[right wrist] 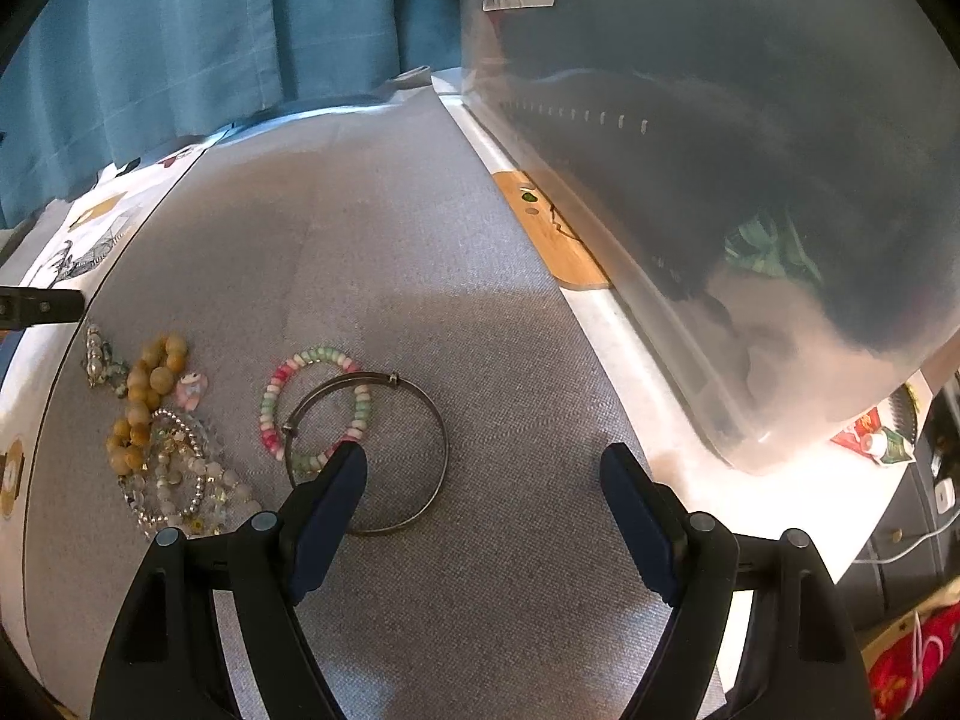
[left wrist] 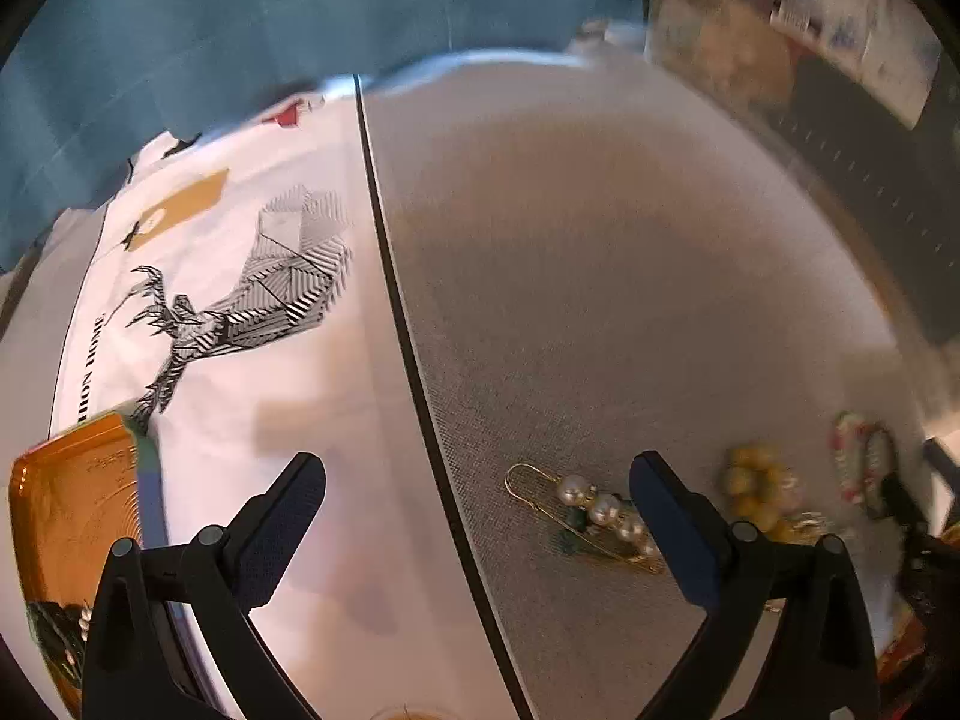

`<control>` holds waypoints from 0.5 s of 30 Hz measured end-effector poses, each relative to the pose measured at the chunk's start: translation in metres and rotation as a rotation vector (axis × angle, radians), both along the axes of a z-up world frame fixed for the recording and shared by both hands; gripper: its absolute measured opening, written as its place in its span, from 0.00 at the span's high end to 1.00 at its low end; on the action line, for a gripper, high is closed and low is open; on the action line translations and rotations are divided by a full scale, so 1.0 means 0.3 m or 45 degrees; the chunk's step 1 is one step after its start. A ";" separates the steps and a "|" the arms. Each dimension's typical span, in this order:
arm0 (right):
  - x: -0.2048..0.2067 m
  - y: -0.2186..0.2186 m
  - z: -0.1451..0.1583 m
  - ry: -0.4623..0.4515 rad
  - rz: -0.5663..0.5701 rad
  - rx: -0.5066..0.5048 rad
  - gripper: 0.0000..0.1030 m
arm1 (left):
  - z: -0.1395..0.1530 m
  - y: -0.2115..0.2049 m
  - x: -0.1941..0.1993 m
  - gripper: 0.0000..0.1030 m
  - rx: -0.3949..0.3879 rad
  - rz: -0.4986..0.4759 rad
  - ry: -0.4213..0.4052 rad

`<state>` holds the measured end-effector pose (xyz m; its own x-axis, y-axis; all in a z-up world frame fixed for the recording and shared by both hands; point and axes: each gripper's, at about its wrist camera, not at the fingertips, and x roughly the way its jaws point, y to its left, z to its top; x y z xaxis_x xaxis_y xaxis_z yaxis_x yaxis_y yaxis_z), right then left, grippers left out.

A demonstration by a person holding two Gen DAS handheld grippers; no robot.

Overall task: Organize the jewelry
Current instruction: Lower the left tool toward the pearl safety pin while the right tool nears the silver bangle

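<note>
My left gripper is open over the seam between the white printed sheet and the grey mat. A gold pin with pearls lies on the mat just inside its right finger, untouched. My right gripper is open and holds nothing. Its left finger hangs over a thin metal bangle, which overlaps a pink-and-green bead bracelet. Yellow beads and clear bead bracelets are heaped to the left.
An orange tray sits at the left edge on the white sheet. A large translucent storage box walls off the right side of the mat. A wooden strip lies along its base. Blue curtain hangs behind.
</note>
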<state>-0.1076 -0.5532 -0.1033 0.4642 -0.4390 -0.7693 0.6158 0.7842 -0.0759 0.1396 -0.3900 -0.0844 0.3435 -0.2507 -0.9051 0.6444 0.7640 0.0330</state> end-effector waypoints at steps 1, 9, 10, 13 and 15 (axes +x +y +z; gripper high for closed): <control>0.001 0.001 0.000 0.003 0.002 -0.002 0.22 | -0.022 -0.002 0.006 0.03 0.042 0.009 0.005; -0.005 -0.001 0.001 -0.005 0.002 0.005 0.22 | -0.032 0.161 -0.016 0.03 0.105 0.077 -0.017; -0.007 -0.001 0.002 -0.012 -0.001 0.010 0.22 | -0.035 0.174 -0.033 0.03 0.130 0.062 -0.028; -0.019 0.004 -0.001 -0.017 -0.003 0.013 0.22 | -0.039 0.220 -0.105 0.03 0.140 -0.005 -0.037; -0.027 0.007 -0.004 -0.017 -0.005 0.018 0.22 | -0.038 0.237 -0.155 0.03 0.137 -0.049 -0.036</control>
<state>-0.1158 -0.5512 -0.1045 0.4728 -0.4299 -0.7692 0.6195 0.7829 -0.0568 0.0932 -0.3190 -0.0957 0.3609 -0.1659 -0.9177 0.6710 0.7296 0.1320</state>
